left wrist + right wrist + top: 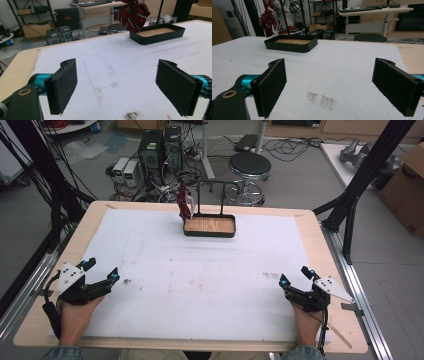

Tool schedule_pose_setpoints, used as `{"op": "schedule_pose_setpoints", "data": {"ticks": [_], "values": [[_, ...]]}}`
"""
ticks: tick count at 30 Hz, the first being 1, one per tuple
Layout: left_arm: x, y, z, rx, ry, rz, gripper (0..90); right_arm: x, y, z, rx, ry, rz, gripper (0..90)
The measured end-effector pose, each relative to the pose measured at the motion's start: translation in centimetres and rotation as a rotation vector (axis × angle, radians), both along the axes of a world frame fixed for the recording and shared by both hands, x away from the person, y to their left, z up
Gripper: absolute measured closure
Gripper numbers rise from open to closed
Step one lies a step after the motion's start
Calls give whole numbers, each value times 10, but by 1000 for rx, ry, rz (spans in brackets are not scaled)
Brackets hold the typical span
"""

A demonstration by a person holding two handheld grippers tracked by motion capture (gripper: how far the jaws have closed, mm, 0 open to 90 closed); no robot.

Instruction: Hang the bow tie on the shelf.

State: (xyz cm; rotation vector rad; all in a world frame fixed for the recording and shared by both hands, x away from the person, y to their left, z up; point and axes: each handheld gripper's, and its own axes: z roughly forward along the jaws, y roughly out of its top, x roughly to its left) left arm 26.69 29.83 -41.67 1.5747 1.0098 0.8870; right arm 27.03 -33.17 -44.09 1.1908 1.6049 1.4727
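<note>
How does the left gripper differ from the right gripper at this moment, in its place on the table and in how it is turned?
The left gripper rests near the table's left edge, while the right gripper rests near the right edge. The left gripper's grey plate sits on its left side; the right gripper's plate sits on its right side. The left gripper points up and to the right, and the right gripper up and to the left. Both are open, hold nothing, and lie on the white mat.

black tool (100,271) jaws, teal joints, grey plates, trailing cables, denim sleeves (61,352)

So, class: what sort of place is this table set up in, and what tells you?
Probably a lab or workshop: computer towers and tangled cables on the floor, a work stool, and a keyboard desk behind.
</note>
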Motion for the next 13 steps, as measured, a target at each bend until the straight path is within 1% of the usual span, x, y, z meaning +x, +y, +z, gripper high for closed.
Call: {"op": "schedule_pose_setpoints", "data": {"ticks": [2,4,6,13], "values": [[1,-2,-4,5,6,-8,180,1,0,0,-7,-8,4,114],[2,-3,-9,12,24,-11,180,1,0,0,-4,-7,3,114],[3,-4,-11,11,34,-14,180,0,0,0,-2,-5,3,114],[4,-5,-12,12,39,-22,180,0,0,0,-1,-4,3,114]]}}
